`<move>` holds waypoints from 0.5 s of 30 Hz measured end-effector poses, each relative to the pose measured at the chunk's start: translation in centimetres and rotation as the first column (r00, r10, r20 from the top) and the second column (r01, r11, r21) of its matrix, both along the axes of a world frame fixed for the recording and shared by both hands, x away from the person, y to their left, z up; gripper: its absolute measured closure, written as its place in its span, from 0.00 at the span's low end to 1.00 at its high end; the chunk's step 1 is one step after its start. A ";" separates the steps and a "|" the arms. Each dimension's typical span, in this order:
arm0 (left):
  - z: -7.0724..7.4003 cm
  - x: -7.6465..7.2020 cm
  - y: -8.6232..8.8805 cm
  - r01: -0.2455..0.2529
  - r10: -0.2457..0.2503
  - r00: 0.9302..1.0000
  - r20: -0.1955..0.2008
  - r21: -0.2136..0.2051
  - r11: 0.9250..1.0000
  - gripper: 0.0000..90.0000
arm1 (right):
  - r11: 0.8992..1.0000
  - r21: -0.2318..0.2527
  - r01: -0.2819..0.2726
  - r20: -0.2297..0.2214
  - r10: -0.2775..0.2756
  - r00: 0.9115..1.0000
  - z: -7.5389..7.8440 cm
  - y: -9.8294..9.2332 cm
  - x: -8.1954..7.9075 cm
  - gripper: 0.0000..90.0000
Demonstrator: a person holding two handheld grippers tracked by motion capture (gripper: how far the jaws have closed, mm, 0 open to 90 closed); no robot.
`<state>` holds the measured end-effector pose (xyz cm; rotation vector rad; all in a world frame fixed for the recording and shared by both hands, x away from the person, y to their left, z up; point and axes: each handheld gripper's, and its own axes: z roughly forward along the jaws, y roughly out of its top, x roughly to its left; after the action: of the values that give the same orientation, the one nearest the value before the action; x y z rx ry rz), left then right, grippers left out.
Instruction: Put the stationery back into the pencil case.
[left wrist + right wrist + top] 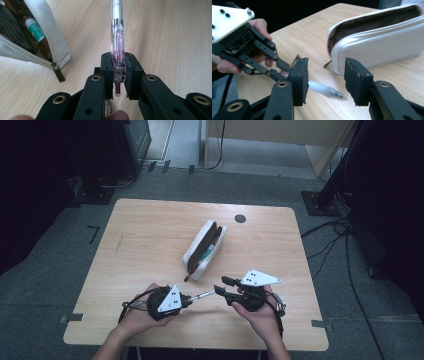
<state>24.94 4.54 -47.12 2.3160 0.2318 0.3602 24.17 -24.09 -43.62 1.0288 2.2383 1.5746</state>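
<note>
At the near edge of a pale wooden table [150, 240], the left gripper [119, 72] has its jaws clamped on a clear plastic pen [117, 37] with a silver band. The pen's tip reaches between the spread-apart jaws of the right gripper [325, 80]. Beyond them lies an unzipped white zip-up pencil case [202, 249].

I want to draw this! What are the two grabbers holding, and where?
The left gripper clamps a clear pen near its purple-tipped back end. The right gripper holds nothing; its jaws stand open around the pen's far end.
</note>
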 end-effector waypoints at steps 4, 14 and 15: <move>0.1 0.2 0.2 -0.038 0.038 0.999 -0.033 -0.016 0.999 0.90 | 0.999 0.014 0.044 0.017 -0.044 0.999 -0.2 -0.7 -0.1 0.58; 0.0 1.0 0.9 -0.133 0.132 0.989 -0.061 -0.015 0.991 0.90 | 0.992 -0.007 0.125 0.044 -0.125 0.991 -1.0 -2.3 -0.2 0.52; 0.0 1.1 1.1 -0.144 0.143 0.988 -0.064 -0.019 0.989 0.90 | 0.989 -0.013 0.145 0.046 -0.144 0.989 -1.2 -2.6 -0.2 0.49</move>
<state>26.08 5.63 -47.11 2.2955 0.4338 0.3544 23.99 -26.73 -44.82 1.1128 2.0930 1.5014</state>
